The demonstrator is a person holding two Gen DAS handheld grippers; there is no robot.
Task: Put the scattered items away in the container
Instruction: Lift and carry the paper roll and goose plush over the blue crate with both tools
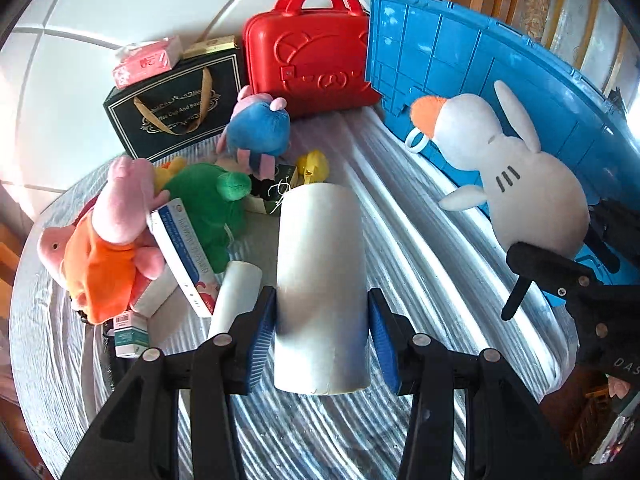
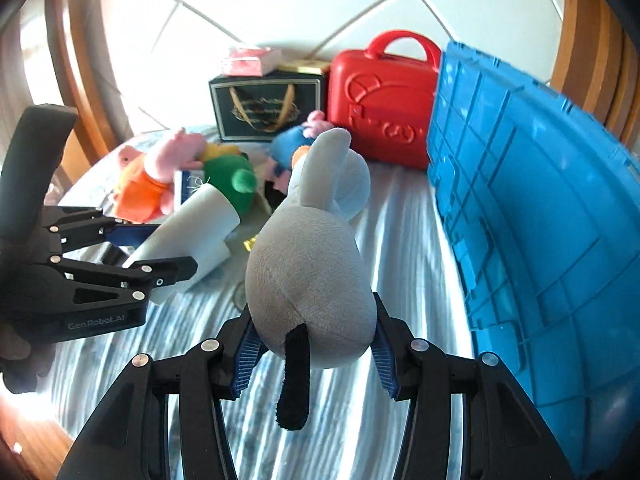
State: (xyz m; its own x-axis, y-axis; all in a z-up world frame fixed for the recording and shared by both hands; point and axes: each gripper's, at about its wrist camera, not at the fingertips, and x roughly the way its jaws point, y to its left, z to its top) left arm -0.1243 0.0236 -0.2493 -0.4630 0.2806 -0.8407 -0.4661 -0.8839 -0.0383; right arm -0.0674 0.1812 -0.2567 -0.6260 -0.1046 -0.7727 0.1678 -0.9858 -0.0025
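Note:
My left gripper (image 1: 322, 340) is shut on a white cylinder roll (image 1: 322, 276) and holds it over the striped table; it also shows in the right wrist view (image 2: 192, 220). My right gripper (image 2: 314, 354) is shut on a white plush duck (image 2: 312, 264) with an orange beak and black tail, seen in the left wrist view (image 1: 516, 168) beside the blue crate (image 1: 480, 76). The blue crate (image 2: 540, 220) stands at the right. Scattered plush toys lie at the left: pink and orange pig (image 1: 108, 236), green toy (image 1: 208, 204), blue toy (image 1: 260, 128).
A red case (image 1: 312, 56) and a black gift bag (image 1: 176, 108) with a pink tissue pack (image 1: 148, 60) stand at the back. A white and blue box (image 1: 184, 256), a second white roll (image 1: 236, 296) and small boxes (image 1: 128, 334) lie at the left.

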